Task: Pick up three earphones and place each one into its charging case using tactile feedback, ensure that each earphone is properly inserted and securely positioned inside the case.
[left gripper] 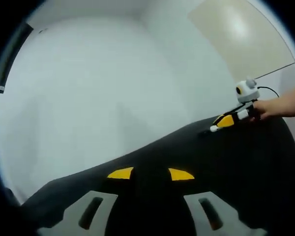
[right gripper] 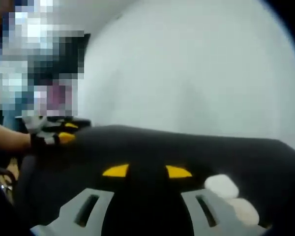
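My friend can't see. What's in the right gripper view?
The right gripper, jaws apart, points over a black table. Two small white objects sit by its right jaw; the left gripper is far left.

In the left gripper view, the left gripper has its 2 yellow-tipped jaws parted with nothing between them, low over the desk. The right gripper shows near the desk's far right edge, held by a hand. In the right gripper view, the right gripper's jaws likewise stand apart, empty, and the left gripper sits at the desk's far left edge.
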Available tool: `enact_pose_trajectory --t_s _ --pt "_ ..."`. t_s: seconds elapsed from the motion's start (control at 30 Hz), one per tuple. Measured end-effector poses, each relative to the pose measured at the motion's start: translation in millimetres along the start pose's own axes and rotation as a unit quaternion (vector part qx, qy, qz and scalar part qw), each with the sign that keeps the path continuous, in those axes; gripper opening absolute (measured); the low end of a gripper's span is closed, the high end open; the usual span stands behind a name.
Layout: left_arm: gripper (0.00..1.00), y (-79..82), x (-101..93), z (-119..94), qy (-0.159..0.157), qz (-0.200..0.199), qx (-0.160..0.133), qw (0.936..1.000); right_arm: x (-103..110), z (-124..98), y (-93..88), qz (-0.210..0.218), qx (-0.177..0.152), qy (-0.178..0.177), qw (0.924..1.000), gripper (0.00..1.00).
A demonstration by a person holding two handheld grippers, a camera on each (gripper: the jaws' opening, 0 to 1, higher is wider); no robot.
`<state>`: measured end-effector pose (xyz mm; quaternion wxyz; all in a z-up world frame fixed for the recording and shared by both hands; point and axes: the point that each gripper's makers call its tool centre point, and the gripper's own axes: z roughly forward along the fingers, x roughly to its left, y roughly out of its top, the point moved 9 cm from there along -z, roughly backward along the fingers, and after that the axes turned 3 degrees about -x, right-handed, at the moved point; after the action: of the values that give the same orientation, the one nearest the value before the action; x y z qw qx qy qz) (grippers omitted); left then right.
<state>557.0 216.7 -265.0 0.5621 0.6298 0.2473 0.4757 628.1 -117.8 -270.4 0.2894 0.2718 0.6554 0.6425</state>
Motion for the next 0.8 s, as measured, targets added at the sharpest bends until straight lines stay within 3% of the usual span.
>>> enact_pose_trajectory --t_s 0.8 --pt "0.23 -2.5 1.6 1.7 -0.003 0.008 0.006 0.9999 2.5 0.0 -0.1 -0.004 0.001 0.005 1.0000 0.29"
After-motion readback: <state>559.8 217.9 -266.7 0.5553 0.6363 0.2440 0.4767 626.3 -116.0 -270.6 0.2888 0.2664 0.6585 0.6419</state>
